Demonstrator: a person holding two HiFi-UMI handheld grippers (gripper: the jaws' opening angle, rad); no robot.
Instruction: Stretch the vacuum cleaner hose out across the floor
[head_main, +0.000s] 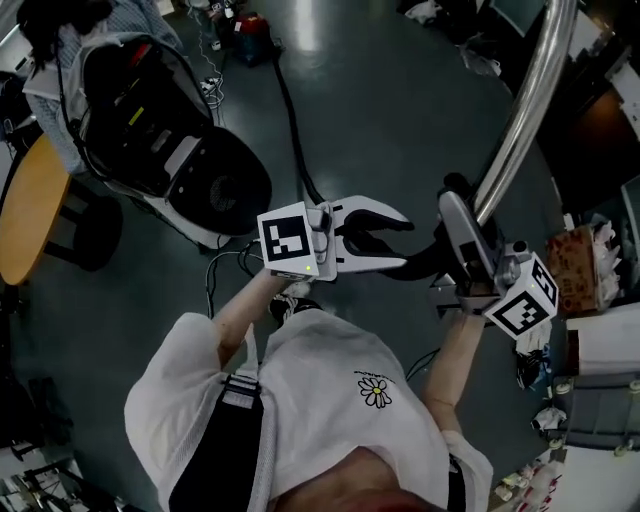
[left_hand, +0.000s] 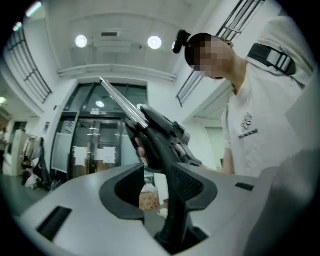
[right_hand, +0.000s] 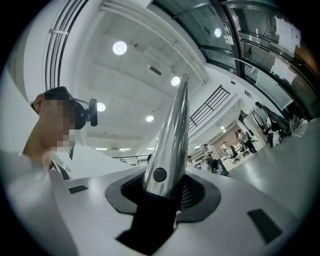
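The dark, glossy floor (head_main: 400, 110) fills most of the head view. The biggest thing on it is the vacuum cleaner body (head_main: 170, 150), a black-and-white canister at upper left. The person in a white shirt (head_main: 330, 400) stands well apart from it, lower in that view.

Next in size is the chrome wand (head_main: 525, 110). It slants from the person's right hand up to the top edge of the head view, and it is raised clear of the floor. In the right gripper view it rises straight out from between the jaws (right_hand: 172, 135).

The vacuum cleaner hose (head_main: 295, 130) is a thin black line on the floor. It runs from the clutter at the top of the head view, past the canister's right side, down toward the left gripper (head_main: 400, 243). Its last stretch passes under that gripper, so I cannot tell where it joins.

Between the two hands sits the curved black handle (head_main: 425, 258). The left gripper (left_hand: 160, 177) is clenched on the handle — its stem passes down between the jaws and sits tight against the right one (a sliver of background shows beside the left one).

The right gripper (head_main: 465, 205) is clamped on the wand at its black socket — both jaws hug the tube's base (right_hand: 162, 185).

A small cardboard box (head_main: 575, 270) sits at the right edge.
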